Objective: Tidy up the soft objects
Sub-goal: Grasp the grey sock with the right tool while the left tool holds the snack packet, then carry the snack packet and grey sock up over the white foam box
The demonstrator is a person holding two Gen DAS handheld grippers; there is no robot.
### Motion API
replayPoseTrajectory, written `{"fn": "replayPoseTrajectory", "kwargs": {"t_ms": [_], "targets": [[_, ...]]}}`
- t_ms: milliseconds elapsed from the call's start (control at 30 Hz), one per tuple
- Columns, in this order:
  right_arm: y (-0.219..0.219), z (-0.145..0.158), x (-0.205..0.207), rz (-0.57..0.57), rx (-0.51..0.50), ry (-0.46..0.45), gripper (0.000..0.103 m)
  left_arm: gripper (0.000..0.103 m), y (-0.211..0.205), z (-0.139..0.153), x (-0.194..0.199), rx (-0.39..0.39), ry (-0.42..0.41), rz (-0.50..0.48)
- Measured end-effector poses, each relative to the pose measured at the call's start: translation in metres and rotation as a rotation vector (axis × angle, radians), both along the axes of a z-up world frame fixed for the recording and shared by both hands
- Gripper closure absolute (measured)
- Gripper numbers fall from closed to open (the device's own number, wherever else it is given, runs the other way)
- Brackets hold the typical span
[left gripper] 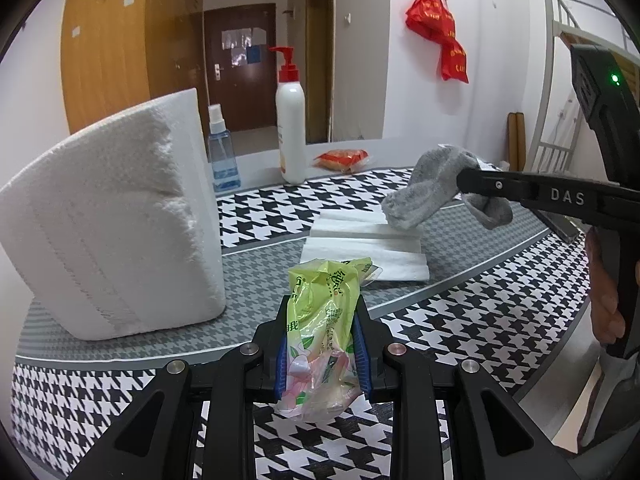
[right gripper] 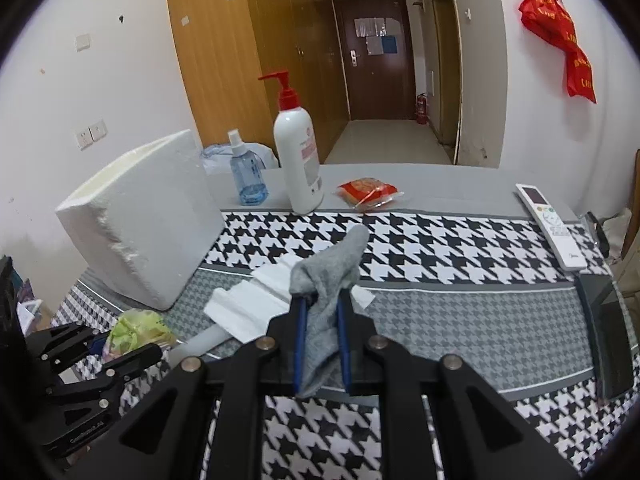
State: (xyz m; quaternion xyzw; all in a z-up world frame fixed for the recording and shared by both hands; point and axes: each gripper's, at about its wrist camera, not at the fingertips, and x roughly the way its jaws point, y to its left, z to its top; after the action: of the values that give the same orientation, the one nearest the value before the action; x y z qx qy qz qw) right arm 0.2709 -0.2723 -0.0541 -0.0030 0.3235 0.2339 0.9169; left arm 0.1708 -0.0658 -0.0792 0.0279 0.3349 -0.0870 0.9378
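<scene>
My left gripper point(left gripper: 322, 308) is shut on a green and pink plastic tissue packet point(left gripper: 326, 320) and holds it above the houndstooth tablecloth point(left gripper: 460, 320). My right gripper point(right gripper: 322, 304) is shut on a grey sock point(right gripper: 326, 276), lifted above folded white paper towels point(right gripper: 256, 304). In the left wrist view the sock point(left gripper: 424, 192) hangs from the right gripper point(left gripper: 468, 184) over the paper towels point(left gripper: 360, 248). In the right wrist view the left gripper point(right gripper: 120, 344) with the green packet point(right gripper: 138, 328) is at the lower left.
A white foam box point(left gripper: 116, 232) stands at the left. A white pump bottle point(left gripper: 291, 128), a blue spray bottle point(left gripper: 221, 152) and a red packet point(left gripper: 342, 158) stand at the back. A white remote point(right gripper: 550, 224) and a dark object point(right gripper: 608, 340) lie at the right.
</scene>
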Motion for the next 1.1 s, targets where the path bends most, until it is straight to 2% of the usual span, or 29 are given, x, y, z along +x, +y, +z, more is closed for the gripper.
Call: {"fn": "replayPoseTrajectory", "kwargs": {"t_ms": [1100], "targets": [[0.008, 0.025, -0.057, -0.01, 0.009, -0.09, 0.085, 0.075, 0.013, 0.029, -0.035, -0.001, -0.102, 0.008]]}}
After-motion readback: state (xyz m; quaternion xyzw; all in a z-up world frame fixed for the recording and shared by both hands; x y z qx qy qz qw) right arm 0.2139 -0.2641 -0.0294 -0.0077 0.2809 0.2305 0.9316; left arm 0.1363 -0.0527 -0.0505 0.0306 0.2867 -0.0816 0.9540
